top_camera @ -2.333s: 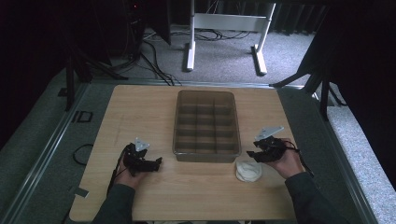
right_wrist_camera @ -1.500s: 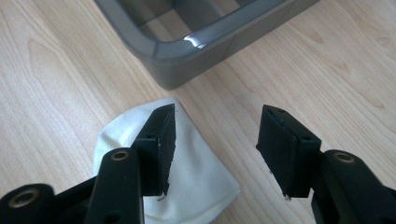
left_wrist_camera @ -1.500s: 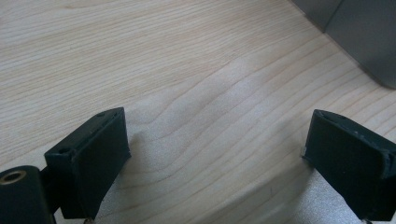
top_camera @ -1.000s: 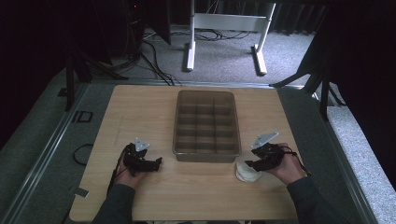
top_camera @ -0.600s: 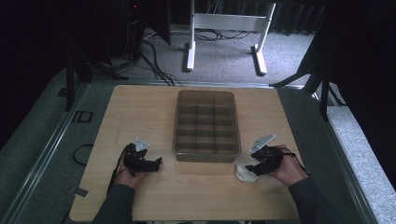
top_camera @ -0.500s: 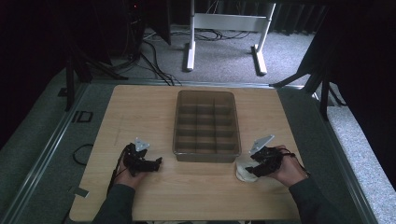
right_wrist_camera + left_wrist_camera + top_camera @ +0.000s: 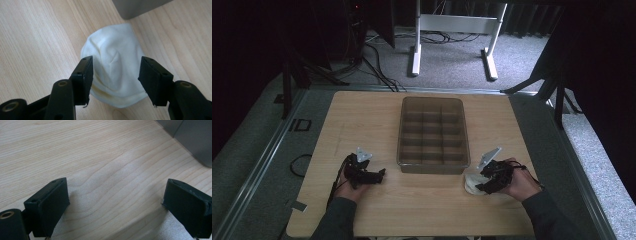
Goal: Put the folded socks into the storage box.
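A white rolled cloth (image 7: 115,72) lies on the wooden table (image 7: 362,120) just off the near right corner of a grey divided bin (image 7: 433,134). My right gripper (image 7: 115,80) is open, its jaws straddling the cloth's near part, low over it. In the high view the right gripper (image 7: 484,182) sits over the white cloth (image 7: 470,183). My left gripper (image 7: 374,176) rests open on the table to the left of the bin, nothing between its jaws (image 7: 113,202). The bin's grey wall (image 7: 197,140) shows at the upper right of the left gripper view.
The bin has several compartments, all looking empty. The table edge runs close behind both forearms. Cables and a white stand's legs (image 7: 452,35) lie on the carpet beyond the table. A metal rail (image 7: 257,160) runs along the table's left side.
My right gripper has moved from beside the bin's right corner toward me and leftward, down onto the white cloth. The left gripper has stayed still.
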`<action>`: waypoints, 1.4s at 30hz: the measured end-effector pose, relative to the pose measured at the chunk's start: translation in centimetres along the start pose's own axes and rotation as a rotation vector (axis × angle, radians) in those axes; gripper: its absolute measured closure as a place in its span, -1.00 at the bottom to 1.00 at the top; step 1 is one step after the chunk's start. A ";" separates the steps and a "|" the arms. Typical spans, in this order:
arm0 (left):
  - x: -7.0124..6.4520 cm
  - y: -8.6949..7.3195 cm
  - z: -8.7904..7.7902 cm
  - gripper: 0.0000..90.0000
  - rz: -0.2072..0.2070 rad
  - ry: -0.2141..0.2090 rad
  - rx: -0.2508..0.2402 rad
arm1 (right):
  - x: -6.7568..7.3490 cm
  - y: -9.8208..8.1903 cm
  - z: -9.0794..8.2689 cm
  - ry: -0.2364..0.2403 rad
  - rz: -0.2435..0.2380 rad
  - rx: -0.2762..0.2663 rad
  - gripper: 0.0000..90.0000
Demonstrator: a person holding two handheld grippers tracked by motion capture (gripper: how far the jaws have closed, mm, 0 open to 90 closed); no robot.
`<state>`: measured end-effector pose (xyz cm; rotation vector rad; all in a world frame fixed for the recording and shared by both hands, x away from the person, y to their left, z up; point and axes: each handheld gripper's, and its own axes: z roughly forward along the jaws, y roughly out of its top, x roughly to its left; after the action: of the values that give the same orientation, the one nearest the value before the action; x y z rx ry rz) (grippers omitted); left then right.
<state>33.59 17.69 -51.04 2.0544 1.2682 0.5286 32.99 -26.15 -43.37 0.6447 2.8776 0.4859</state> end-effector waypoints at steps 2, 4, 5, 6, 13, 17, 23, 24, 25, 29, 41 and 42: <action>0.0 0.0 0.0 -0.85 0.000 0.000 0.000 | 0.0 0.0 0.1 0.005 0.000 0.006 -0.04; 0.0 0.0 0.0 -0.85 0.000 0.000 0.000 | 0.0 0.0 0.3 0.011 -0.002 0.010 -0.05; 0.0 0.0 0.0 -0.85 0.000 0.000 0.000 | 0.0 0.0 0.3 0.011 -0.002 0.010 -0.05; 0.0 0.0 0.0 -0.85 0.000 0.000 0.000 | 0.1 0.0 0.3 0.015 -0.003 0.013 -0.05; 0.0 0.0 0.0 -0.85 0.000 0.000 0.000 | 0.3 0.1 0.7 0.025 -0.016 0.037 -0.12; 0.0 0.0 0.0 -0.85 0.000 0.000 0.000 | 0.3 0.2 1.3 0.041 -0.013 0.059 -0.17; 0.0 0.0 0.0 -0.85 0.000 0.000 0.000 | 0.4 0.3 2.2 0.043 -0.012 0.080 -0.25; 0.0 0.0 0.0 -0.85 0.000 0.000 0.000 | 0.4 0.3 2.2 0.042 -0.011 0.084 -0.26; 0.0 0.0 0.0 -0.85 0.000 0.000 0.000 | 0.4 0.4 2.3 0.042 -0.010 0.088 -0.27; 0.0 0.0 0.0 -0.85 0.000 0.000 0.000 | 0.4 0.5 2.7 0.045 -0.003 0.099 -0.28; 0.0 0.0 0.0 -0.85 0.000 0.000 0.000 | 1.1 1.6 3.5 -0.026 -0.057 0.184 -0.10; 0.0 0.0 0.0 -0.85 0.000 0.000 0.000 | 1.0 1.6 3.4 -0.027 -0.049 0.183 -0.06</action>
<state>33.58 17.69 -51.04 2.0544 1.2684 0.5284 33.42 -23.40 -46.12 0.5996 2.9268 0.2065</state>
